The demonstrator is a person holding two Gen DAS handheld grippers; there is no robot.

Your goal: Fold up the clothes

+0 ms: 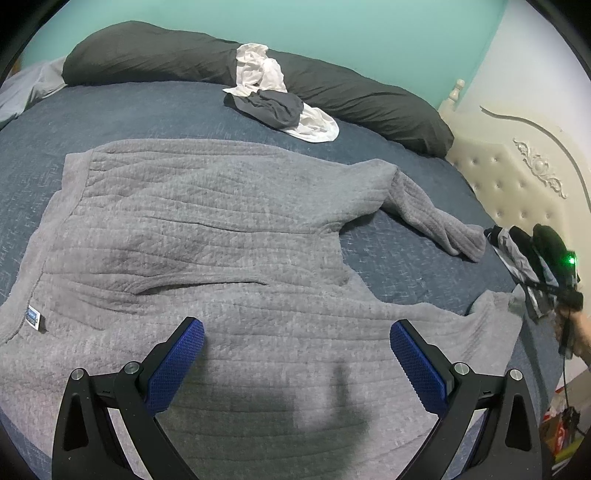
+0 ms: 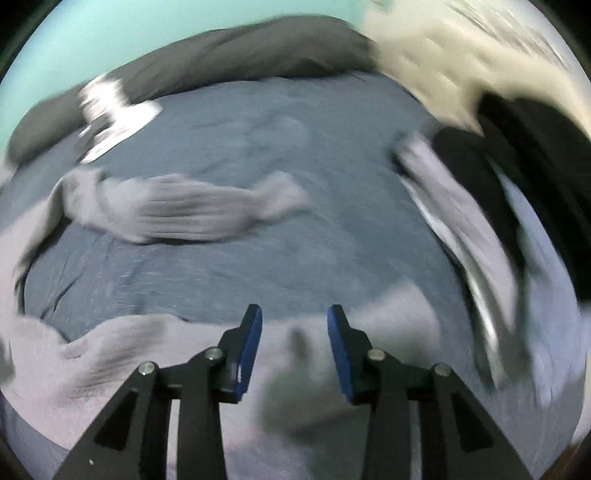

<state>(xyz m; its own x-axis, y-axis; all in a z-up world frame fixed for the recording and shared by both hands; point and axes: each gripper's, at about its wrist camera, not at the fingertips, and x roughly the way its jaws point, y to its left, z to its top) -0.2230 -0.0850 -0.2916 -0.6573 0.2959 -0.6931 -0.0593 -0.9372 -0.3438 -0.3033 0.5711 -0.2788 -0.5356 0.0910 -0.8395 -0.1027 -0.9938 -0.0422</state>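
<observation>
- A grey, ribbed, fleecy knitted sweater (image 1: 207, 236) lies spread flat on a bed with a dark blue textured bedspread (image 1: 155, 110); one sleeve (image 1: 432, 214) stretches out to the right, its cuff resting on the bedspread; a small blue and white label (image 1: 35, 318) sits at the left edge of the sweater.
- The left hand-held gripper (image 1: 296, 336) hangs over the near part of the sweater; its blue textured pads (image 1: 177, 365) stand wide apart with nothing between them; its shadow falls on the knit below.
- The right hand-held gripper (image 2: 294, 317) points down at the near hem of the sweater (image 2: 122, 354); the view is much blurred; its blue pads (image 2: 250, 347) stand at a moderate gap and no cloth is between them.
- In the right wrist view the sleeve (image 2: 177, 210) lies alone on the bedspread (image 2: 258, 155), apart from the gripper.
- Behind the sweater, a small heap of white and dark grey clothes (image 1: 277, 99) leans against a long dark grey bolster pillow (image 1: 155, 55).
- At the right edge of the bed lies a pile of black and light striped garments (image 1: 517, 254), just beside a cream tufted headboard with carved ornament (image 1: 517, 177); the wall behind is turquoise (image 1: 332, 18).
</observation>
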